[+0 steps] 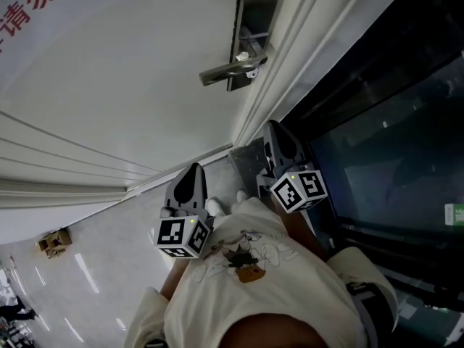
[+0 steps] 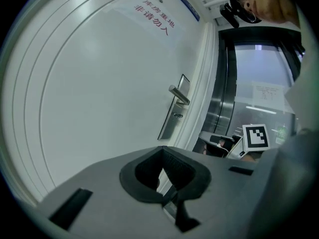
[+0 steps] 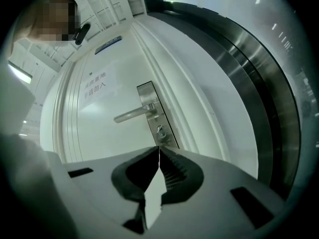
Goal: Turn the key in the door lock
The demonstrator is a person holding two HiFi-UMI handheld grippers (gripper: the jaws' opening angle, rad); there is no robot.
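Key sits in the cylinder low on the steel lock plate of the white door, just under the lever handle. The key's long axis runs straight out of the door face. The right gripper view therefore takes it nearly end-on, as a small metallic stub in a round collar. Which way its flat head is turned is too small to tell. The plate stands upright along the door's edge, and the lever points away from that edge, roughly level. Right gripper: fingertips together, nothing between them, well apart from the key. In its own view the tips show just under the plate's lower end. Left gripper: fingertips likewise meeting, nothing held. Its view catches the plate obliquely, the lever in profile, and the right gripper's marker cube, which the right gripper view does not show. Only the head view shows both grippers side by side before the door, the right one nearer the plate. The key is too small to make out there. A red-lettered notice is on the door's upper part.
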